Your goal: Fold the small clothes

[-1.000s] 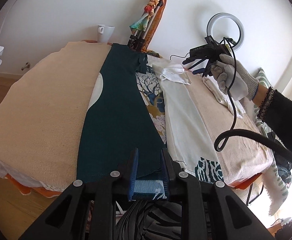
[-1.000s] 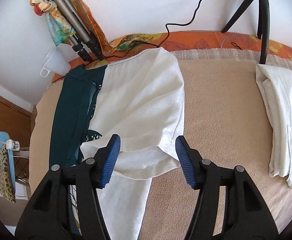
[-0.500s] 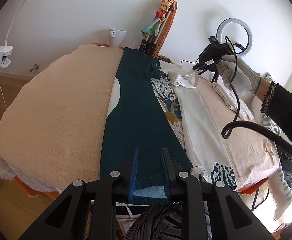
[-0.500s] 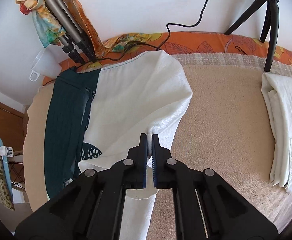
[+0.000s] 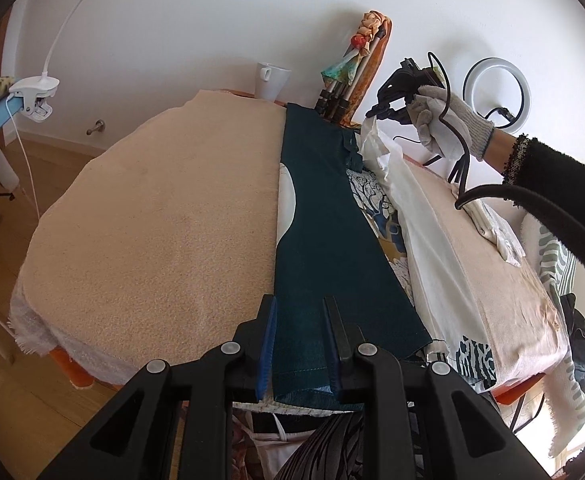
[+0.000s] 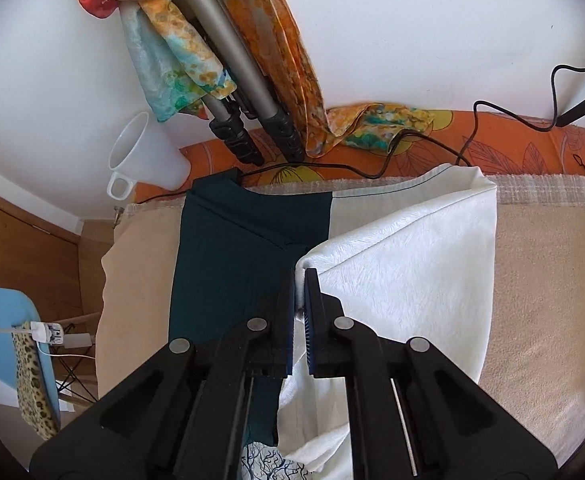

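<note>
A long garment lies down the beige padded table (image 5: 164,216): a dark teal panel (image 5: 324,216), a tree-print strip (image 5: 376,204) and a white panel (image 5: 436,264). My left gripper (image 5: 298,322) is shut on the teal hem at the near table edge. My right gripper (image 6: 301,280) is shut on a folded edge of the white panel (image 6: 412,280) and holds it raised over the teal panel (image 6: 228,272). In the left wrist view the right gripper (image 5: 376,114) lifts that white cloth at the far end.
A white mug (image 5: 272,80), tripod legs with a colourful scarf (image 6: 236,92) and a black cable (image 6: 412,140) stand at the far edge. A folded white cloth (image 5: 496,232) lies at the right. A ring light (image 5: 496,84) and a clamp lamp (image 5: 34,94) flank the table.
My right gripper closed on the white panel's edge, lifted it and carried it leftwards over the teal panel. My left gripper kept its hold on the teal hem and drew back slightly.
</note>
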A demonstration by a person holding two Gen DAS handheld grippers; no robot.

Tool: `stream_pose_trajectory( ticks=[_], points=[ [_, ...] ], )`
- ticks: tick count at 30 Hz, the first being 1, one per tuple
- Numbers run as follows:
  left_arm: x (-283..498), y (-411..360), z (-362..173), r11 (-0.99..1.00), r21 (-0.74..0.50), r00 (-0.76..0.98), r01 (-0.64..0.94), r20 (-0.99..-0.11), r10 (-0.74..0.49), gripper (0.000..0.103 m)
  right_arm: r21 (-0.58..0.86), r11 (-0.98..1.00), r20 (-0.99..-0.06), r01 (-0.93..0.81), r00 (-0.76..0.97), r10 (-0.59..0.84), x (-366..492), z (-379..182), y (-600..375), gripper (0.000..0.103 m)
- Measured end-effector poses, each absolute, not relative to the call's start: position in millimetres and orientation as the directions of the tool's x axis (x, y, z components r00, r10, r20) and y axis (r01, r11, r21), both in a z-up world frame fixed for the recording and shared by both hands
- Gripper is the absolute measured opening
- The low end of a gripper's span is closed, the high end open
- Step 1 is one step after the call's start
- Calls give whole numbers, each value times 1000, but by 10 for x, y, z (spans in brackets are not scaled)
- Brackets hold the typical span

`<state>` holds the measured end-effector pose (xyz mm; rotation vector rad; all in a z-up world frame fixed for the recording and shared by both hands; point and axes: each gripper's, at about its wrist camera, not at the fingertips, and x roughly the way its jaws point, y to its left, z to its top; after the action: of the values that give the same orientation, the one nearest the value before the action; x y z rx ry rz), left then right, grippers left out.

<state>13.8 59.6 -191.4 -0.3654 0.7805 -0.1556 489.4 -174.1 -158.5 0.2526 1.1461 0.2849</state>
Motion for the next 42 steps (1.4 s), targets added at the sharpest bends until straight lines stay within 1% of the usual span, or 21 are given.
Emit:
stream_pose_trajectory(
  ticks=[1, 2, 3, 4, 5, 8, 11, 13, 16, 18, 21, 23, 27, 32, 35, 38, 42],
  points=[
    [131, 609, -1921, 927, -375, 703, -2, -660, -265, 20, 347, 933, -855, -93, 378, 355, 4943, -1621, -1703, 9],
    [127, 620, -1928, 928, -371, 702, -7, -663, -260, 20, 354, 931, -855, -92, 370, 362, 4982, -1657, -1672, 15],
    [123, 629, -1937, 929, -369, 701, -12, -665, -255, 20, 365, 927, -856, -90, 360, 372, 5013, -1679, -1653, 35],
    [118, 639, -1941, 929, -369, 701, -15, -667, -253, 20, 379, 921, -847, -93, 365, 386, 5020, -1669, -1652, 51],
    [111, 651, -1942, 929, -369, 702, -18, -666, -251, 20, 389, 916, -833, -97, 388, 395, 5002, -1627, -1665, 53],
    [108, 656, -1938, 932, -362, 704, -17, -666, -246, 20, 444, 884, -783, -149, 415, 463, 4909, -1451, -1737, 53],
    [153, 646, -1928, 933, -361, 703, -8, -666, -251, 20, 411, 893, -771, -184, 451, 449, 4710, -1261, -1884, 53],
    [173, 629, -1918, 932, -363, 698, 9, -665, -266, 20, 415, 888, -759, -200, 462, 459, 4524, -1166, -2040, 53],
    [197, 612, -1906, 931, -363, 687, 34, -668, -285, 24, 434, 878, -743, -202, 471, 476, 4173, -1064, -2356, 53],
    [206, 624, -1902, 928, -370, 681, 44, -669, -299, 26, 417, 885, -746, -206, 479, 463, 3889, -1017, -2538, 53],
    [219, 650, -1894, 923, -379, 664, 62, -675, -322, 32, 406, 888, -755, -216, 469, 459, 3398, -1020, -2789, 53],
    [219, 673, -1891, 922, -380, 654, 70, -680, -330, 32, 399, 889, -760, -223, 462, 457, 3035, -1052, -2923, 53],
    [243, 741, -1934, 903, -421, 613, 86, -692, -381, 35, 375, 893, -777, -249, 441, 449, 2263, -1267, -3080, 53],
    [302, 771, -1987, 872, -478, 552, 101, -702, -449, 37, 392, 888, -798, -241, 391, 459, 1454, -1696, -3178, 53],
    [338, 771, -2009, 860, -501, 529, 102, -704, -473, 38, 438, 869, -802, -230, 337, 493, 1105, -1993, -3179, 53],
    [381, 807, -2083, 827, -557, 498, 77, -697, -516, 38, 453, 861, -812, -231, 292, 506, 853, -2245, -3093, 53],
    [416, 811, -2211, 798, -601, 461, 39, -698, -548, 37, 516, 827, -797, -224, 229, 559, 690, -2506, -2995, 53]
  ],
)
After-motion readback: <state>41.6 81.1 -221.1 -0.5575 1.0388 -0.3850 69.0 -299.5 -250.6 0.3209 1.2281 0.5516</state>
